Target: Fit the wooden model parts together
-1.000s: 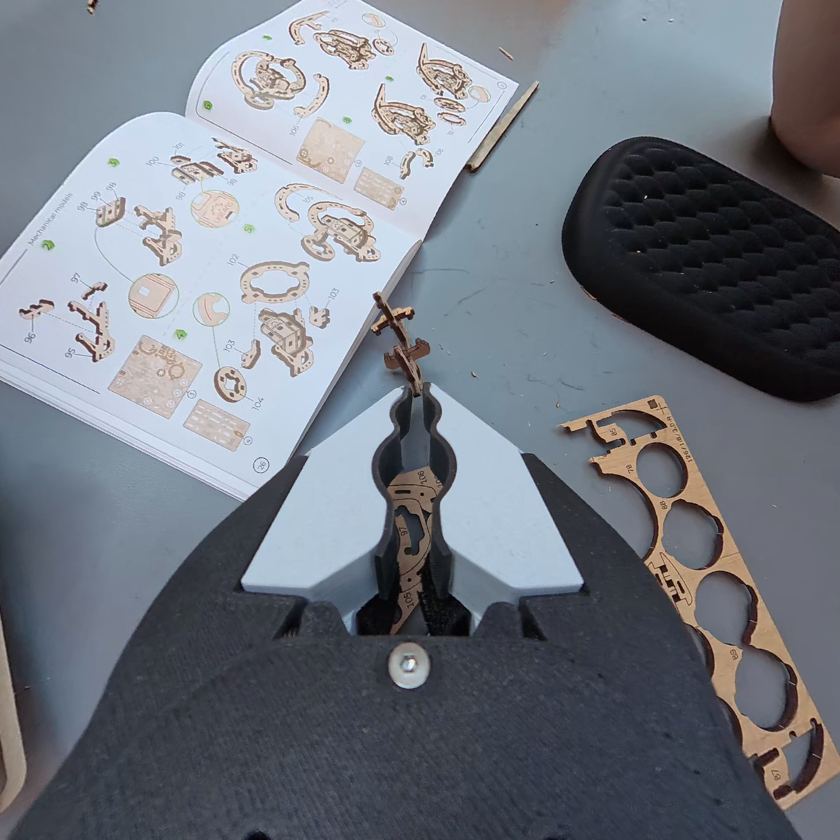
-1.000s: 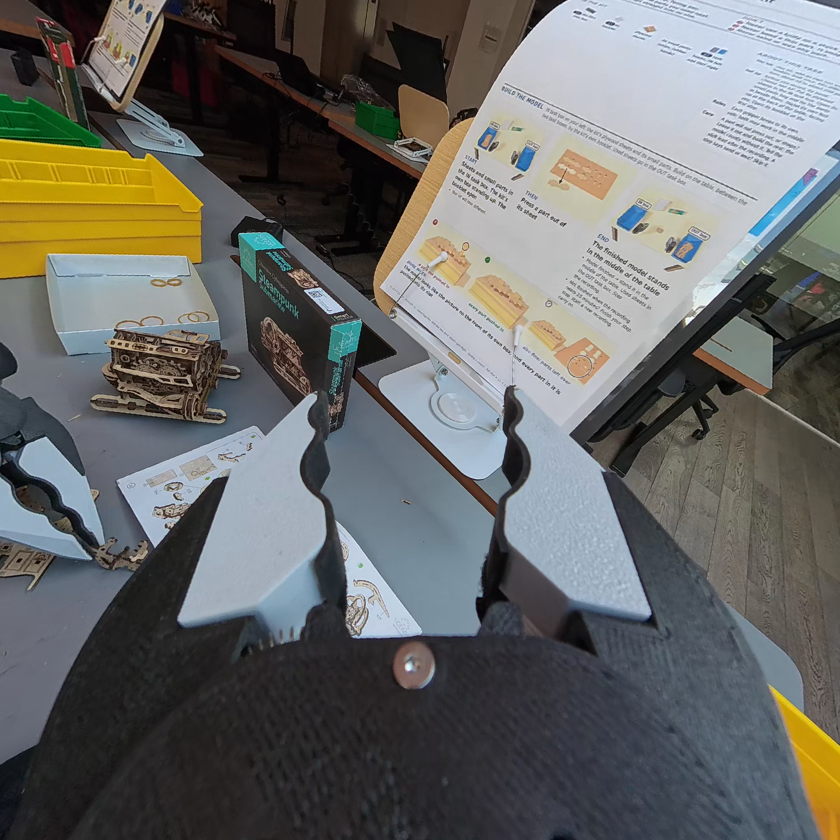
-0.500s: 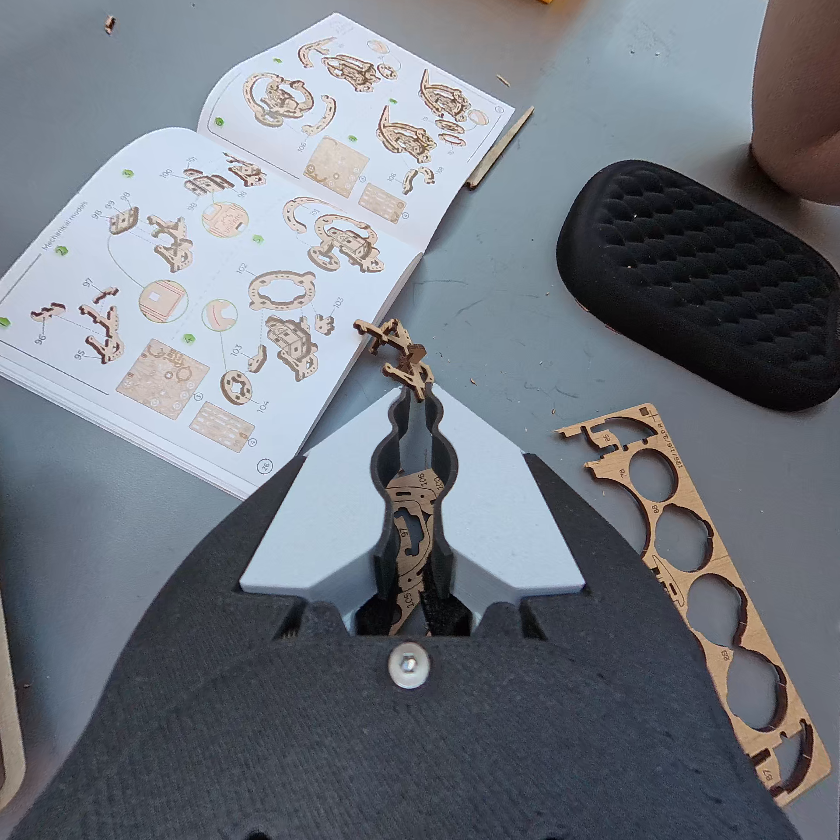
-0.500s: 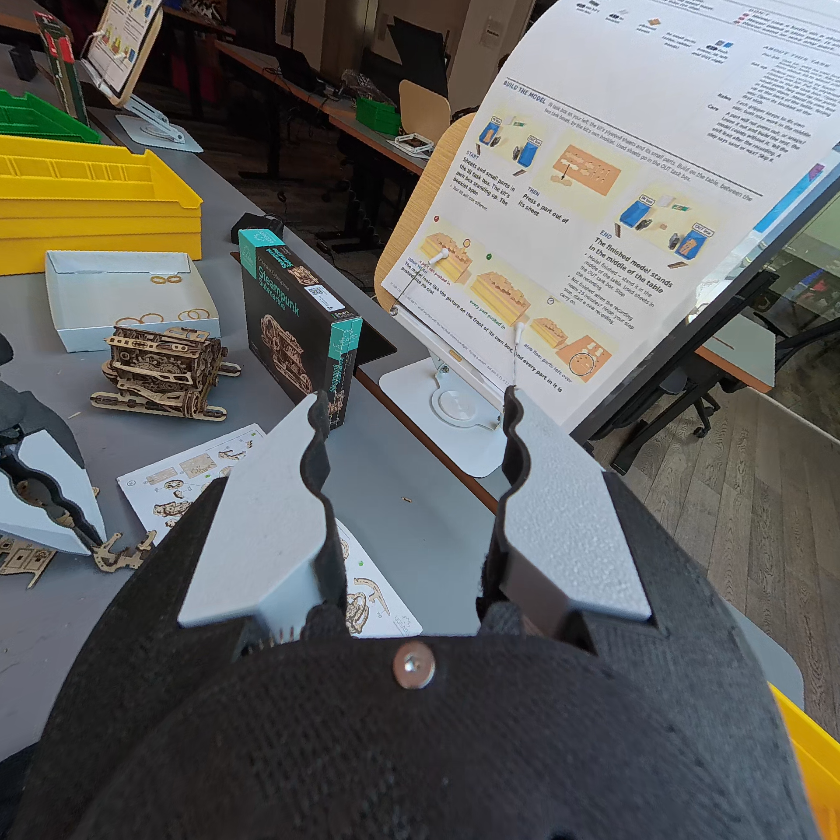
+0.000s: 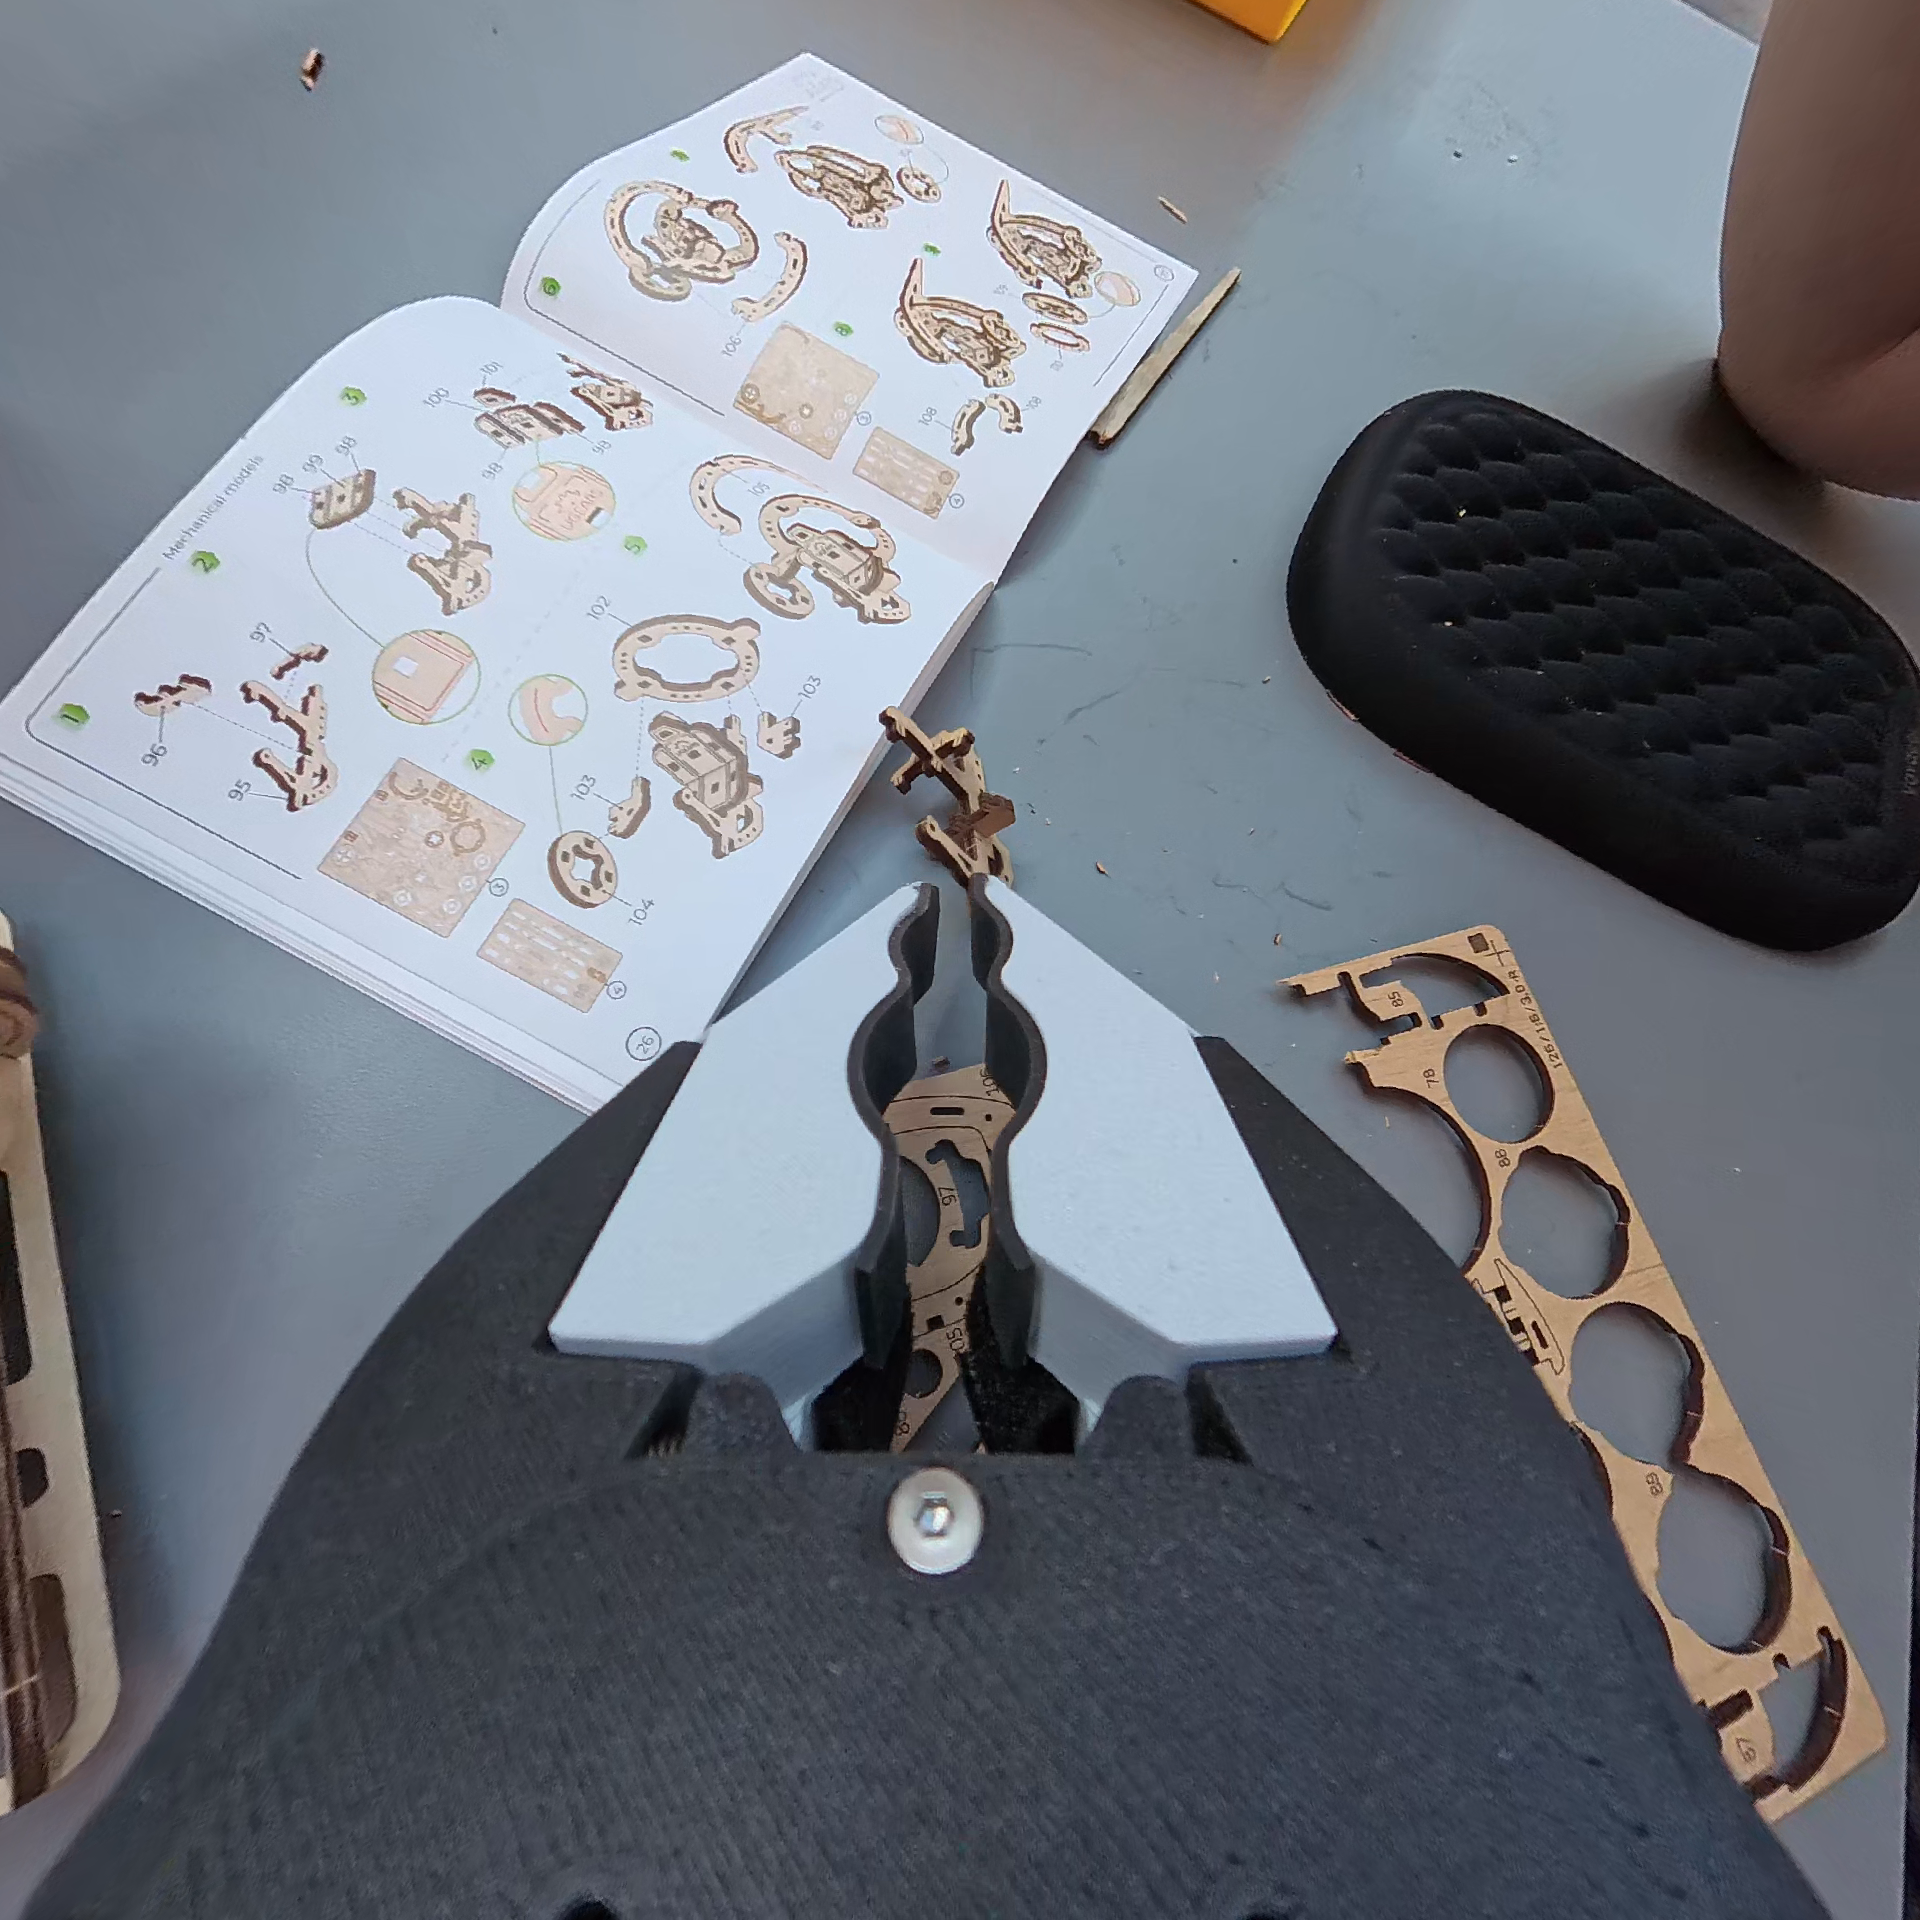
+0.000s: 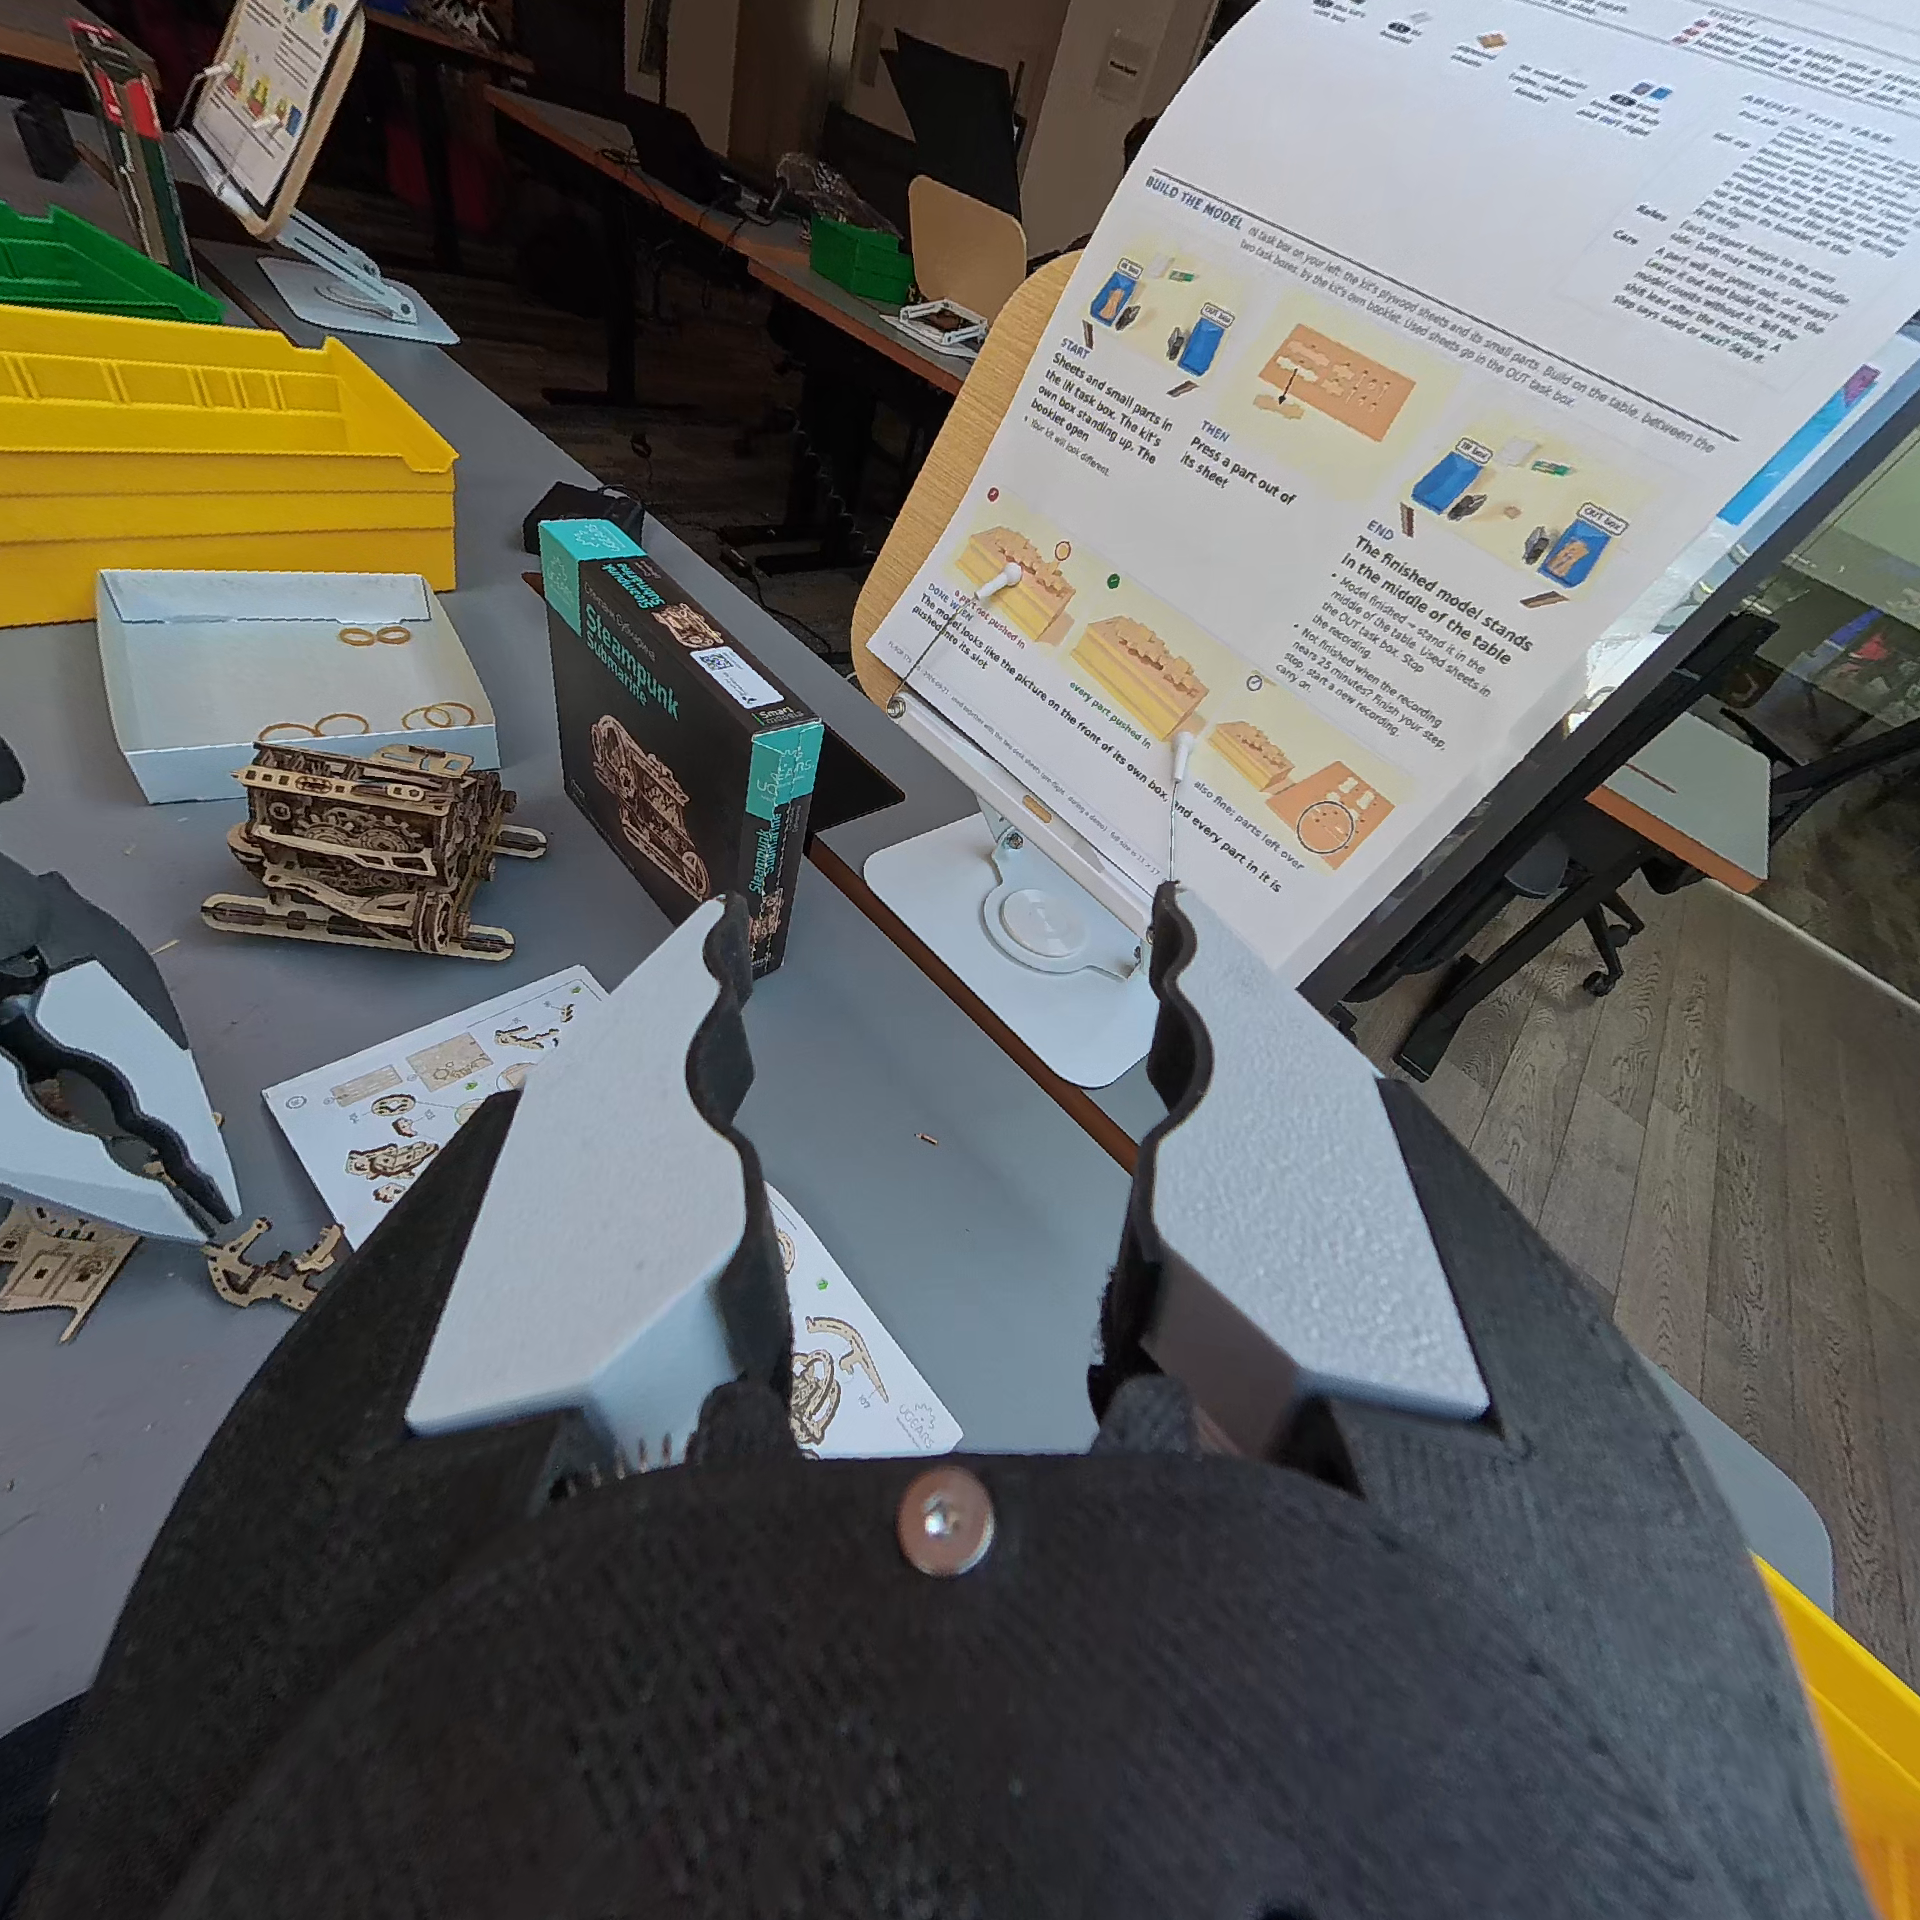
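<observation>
A small wooden sub-assembly (image 5: 951,795) lies on the grey table just past my left gripper's (image 5: 954,899) fingertips. The jaws stand a narrow gap apart and hold nothing. A cut plywood sheet (image 5: 940,1164) shows on the table through the gap. The right wrist view shows the same piece (image 6: 272,1262) lying beside the left gripper (image 6: 203,1210). My right gripper (image 6: 951,925) is wide open and empty, held above the table's right edge. The open instruction booklet (image 5: 499,582) lies ahead and to the left. A partly built wooden model (image 6: 364,842) stands farther back.
A punched-out sheet frame with round holes (image 5: 1558,1299) lies to the right, and a black pad (image 5: 1600,665) lies beyond it. A person's arm (image 5: 1829,229) rests at the far right. The kit box (image 6: 675,748), a white tray (image 6: 281,675), yellow bins (image 6: 208,436) and a sheet stand (image 6: 1351,520) line the back. There is about 30 cm between the tips of the two grippers. My left tips are roughly 15 cm from the partly built wooden model (image 6: 364,842).
My left gripper held the small wooden sub-assembly at its tips. Now the jaws have parted and the piece lies on the table. The right gripper has not moved.
</observation>
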